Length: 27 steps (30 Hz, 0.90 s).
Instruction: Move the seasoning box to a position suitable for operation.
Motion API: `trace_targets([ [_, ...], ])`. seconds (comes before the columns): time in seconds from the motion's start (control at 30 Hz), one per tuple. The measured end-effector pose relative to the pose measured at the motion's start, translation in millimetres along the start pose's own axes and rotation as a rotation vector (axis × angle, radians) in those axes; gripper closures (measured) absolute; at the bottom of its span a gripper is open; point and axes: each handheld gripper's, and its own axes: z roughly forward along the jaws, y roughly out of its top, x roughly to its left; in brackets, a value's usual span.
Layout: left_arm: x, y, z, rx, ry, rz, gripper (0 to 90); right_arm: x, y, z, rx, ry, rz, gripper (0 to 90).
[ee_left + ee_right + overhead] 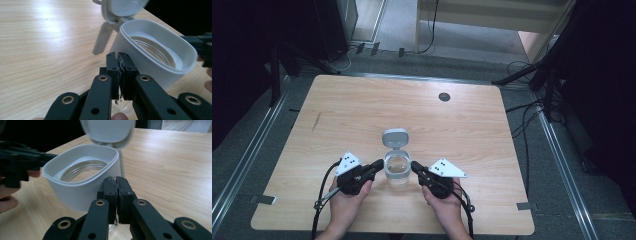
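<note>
A white oval container (396,169) stands near the front middle of the wooden table (362,110), its hinged lid (395,138) flipped up and open at the far side. A clear glass jar rim (156,51) shows inside it. My left gripper (377,164) is shut with nothing between its jaws, its tips right at the container's left wall (140,62). My right gripper (414,165) is also shut and empty, its tips against or just short of the container's right wall (82,192). Whether either touches the wall I cannot tell.
A small dark round grommet (444,96) is set in the table near its far edge. Beyond the far edge are cables and stand legs on the floor. Bare wood surrounds the container on every side.
</note>
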Motion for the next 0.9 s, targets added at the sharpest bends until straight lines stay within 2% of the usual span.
trace_targets([
  [0.13, 3.2, 0.8, 0.9, -0.003, 0.002, -0.002, 88.6, 5.7, -1.0, -2.0, 0.007, 0.004, -0.007, 87.8],
  [0.17, 6.4, -0.1, -0.6, -0.008, -0.014, -0.007, 83.6, 4.9, -0.6, -2.4, 0.009, -0.001, -0.013, 85.6],
  [0.27, 12.0, -3.5, -5.2, -0.021, -0.005, -0.002, 73.1, 0.2, 0.0, -2.5, 0.002, -0.013, -0.005, 85.6],
  [0.3, 16.2, -6.0, -8.6, -0.027, 0.008, 0.013, 73.1, -2.5, 0.2, -3.0, 0.001, -0.023, 0.007, 85.7],
  [0.33, 22.0, -8.5, -12.7, -0.027, 0.022, 0.03, 66.3, -9.5, 1.5, -4.0, -0.004, -0.035, 0.02, 85.7],
  [0.37, 37.9, -12.7, -20.2, -0.031, 0.068, 0.034, 60.3, -13.3, 2.7, -4.4, -0.007, -0.044, 0.025, 85.7],
  [0.4, 37.9, -12.7, -20.2, -0.031, 0.068, 0.034, 54.0, -13.3, 2.7, -4.4, -0.007, -0.044, 0.025, 85.7],
  [0.43, 58.2, -18.1, -28.7, -0.038, 0.102, 0.012, 48.4, -21.1, 5.9, -4.8, -0.015, -0.053, 0.035, 85.9],
  [0.47, 58.2, -18.1, -28.7, -0.038, 0.102, 0.012, 43.7, -25.1, 7.7, -4.8, -0.016, -0.054, 0.042, 85.9],
  [0.5, 68.0, -21.7, -34.1, -0.038, 0.121, 0.006, 43.7, -25.1, 7.7, -4.8, -0.016, -0.054, 0.042, 85.9],
  [0.53, 76.3, -25.2, -39.6, -0.035, 0.147, -0.005, 40.3, -28.6, 9.5, -4.6, -0.019, -0.055, 0.049, 85.9],
  [0.57, 89.0, -31.7, -51.7, -0.044, 0.204, -0.022, 35.5, -33.7, 13.2, -3.8, -0.021, -0.048, 0.046, 84.4],
  [0.6, 89.0, -31.7, -51.7, -0.044, 0.204, -0.022, 33.4, -33.7, 13.2, -3.8, -0.021, -0.048, 0.046, 84.4],
  [0.63, 97.9, -34.7, -63.4, -0.059, 0.24, -0.043, 30.8, -35.0, 17.3, -2.7, -0.015, -0.062, 0.02, 82.9],
  [0.67, 100.7, -35.5, -68.2, -0.065, 0.258, -0.037, 28.6, -35.5, 19.3, -2.2, -0.018, -0.066, 0.014, 82.6],
  [0.7, 100.7, -35.5, -68.2, -0.065, 0.258, -0.037, 27.0, -35.7, 21.2, -2.0, -0.021, -0.066, 0.02, 82.6],
  [0.73, 104.7, -36.4, -74.2, -0.065, 0.305, -0.017, 24.9, -35.9, 23.3, -1.3, -0.024, -0.069, 0.022, 82.5],
  [0.8, 106.7, -36.4, -75.4, -0.062, 0.317, -0.015, 22.3, -36.9, 27.1, 0.7, -0.02, -0.071, 0.015, 82.1],
  [0.83, 110.3, -36.5, -74.4, -0.055, 0.32, -0.031, 22.0, -38.1, 28.7, 2.0, -0.02, -0.072, 0.019, 81.8],
  [0.9, 110.8, -36.8, -73.0, -0.053, 0.32, -0.038, 21.9, -40.4, 31.4, 5.3, -0.011, -0.068, 0.027, 81.1],
])
